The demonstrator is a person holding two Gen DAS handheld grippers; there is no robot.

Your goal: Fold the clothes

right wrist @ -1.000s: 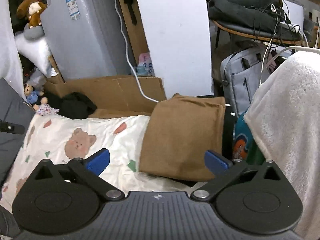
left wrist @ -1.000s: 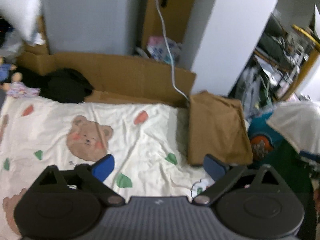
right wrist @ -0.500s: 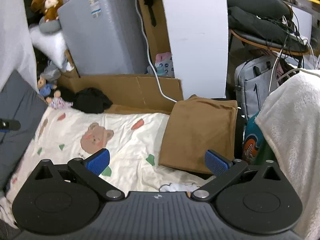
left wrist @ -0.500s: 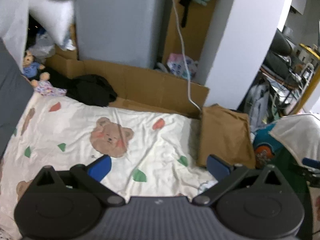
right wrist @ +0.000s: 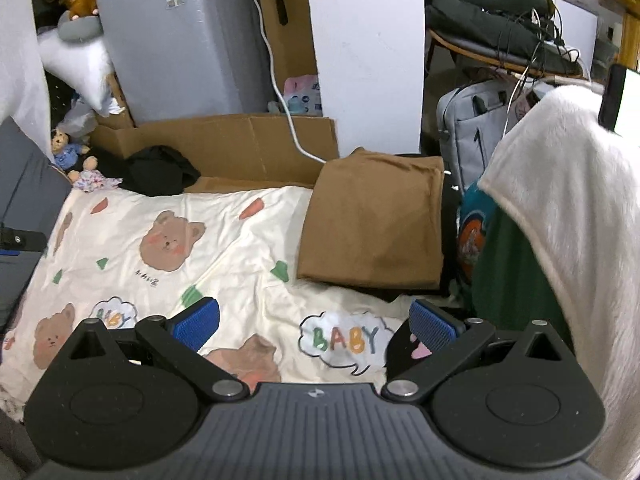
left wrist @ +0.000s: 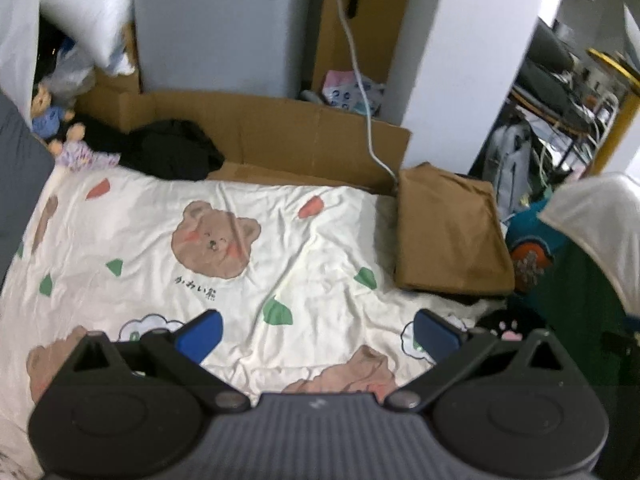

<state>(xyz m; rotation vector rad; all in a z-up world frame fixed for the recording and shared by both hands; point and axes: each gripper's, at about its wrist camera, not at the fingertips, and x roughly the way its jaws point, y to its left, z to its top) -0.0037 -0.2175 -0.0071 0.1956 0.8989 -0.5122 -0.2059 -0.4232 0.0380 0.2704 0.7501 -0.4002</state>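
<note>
A folded brown garment (left wrist: 450, 236) (right wrist: 374, 224) lies flat at the right end of a cream bear-print sheet (left wrist: 248, 248) (right wrist: 224, 248). A crumpled black garment (left wrist: 172, 154) (right wrist: 160, 170) sits at the sheet's far edge. My left gripper (left wrist: 316, 336) hovers open above the sheet's near part, nothing between its blue pads. My right gripper (right wrist: 314, 322) is open too, over the "BABY" cloud print, short of the brown garment. A dark item with pink paw marks (left wrist: 506, 328) (right wrist: 404, 350) lies by the right fingers.
Cardboard (left wrist: 280, 132) (right wrist: 224, 144) lines the far side, with a grey appliance (right wrist: 180, 36) and white pillar (right wrist: 368, 48) behind. A white fleece blanket (right wrist: 568, 216) hangs at right over green fabric. Dolls (left wrist: 60, 128) and a grey cushion (right wrist: 20, 196) sit left; a white cable (left wrist: 360, 80) drops down.
Both grippers have pulled back and up from the brown garment; more of the sheet's near part shows. Both stay open and empty.
</note>
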